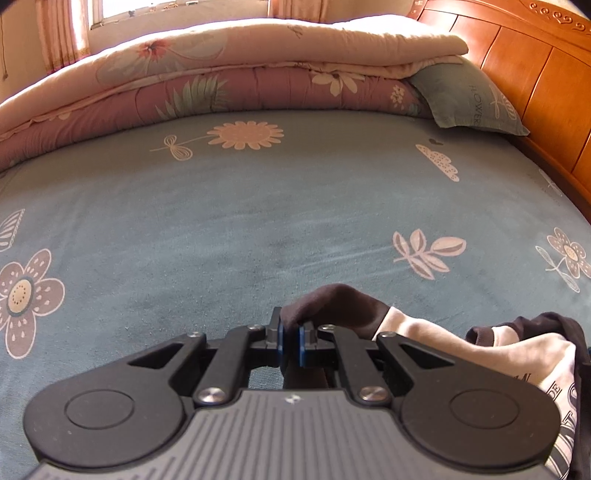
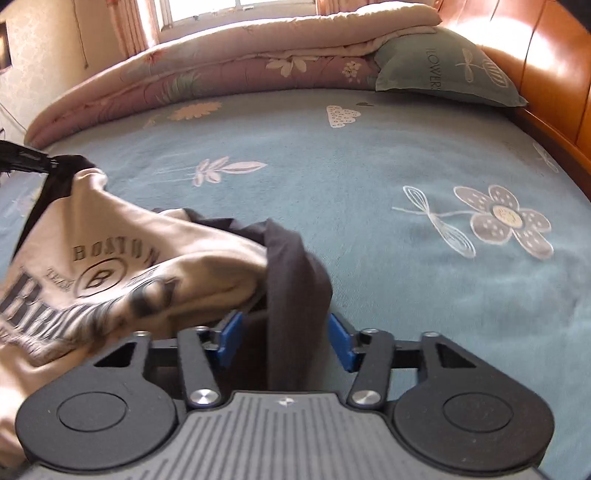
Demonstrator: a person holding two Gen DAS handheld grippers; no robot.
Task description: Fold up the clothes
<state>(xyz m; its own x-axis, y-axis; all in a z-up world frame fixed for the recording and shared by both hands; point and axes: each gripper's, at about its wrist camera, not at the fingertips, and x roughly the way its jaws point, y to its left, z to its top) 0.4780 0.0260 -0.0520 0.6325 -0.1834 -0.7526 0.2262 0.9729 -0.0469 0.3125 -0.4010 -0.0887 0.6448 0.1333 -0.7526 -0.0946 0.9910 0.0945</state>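
A cream T-shirt (image 2: 110, 266) with dark sleeves and "BOSTON" print hangs bunched above the blue-green bed sheet (image 2: 369, 184). My left gripper (image 1: 290, 338) is shut on a dark sleeve (image 1: 332, 299), and the cream body (image 1: 424, 332) trails off to the right. In the right wrist view that gripper (image 2: 48, 162) shows at the far left, pinching the dark cloth. My right gripper (image 2: 284, 338) stands open. The other dark sleeve (image 2: 291, 266) drapes loosely between its blue pads (image 2: 341, 343). The shirt's lower part is hidden under both grippers.
Folded floral quilts (image 1: 221, 74) are stacked along the far side of the bed under a window (image 2: 240, 7). A green pillow (image 1: 469, 99) leans against the wooden headboard (image 1: 535, 74) on the right. The flowered sheet (image 1: 221, 221) stretches flat ahead.
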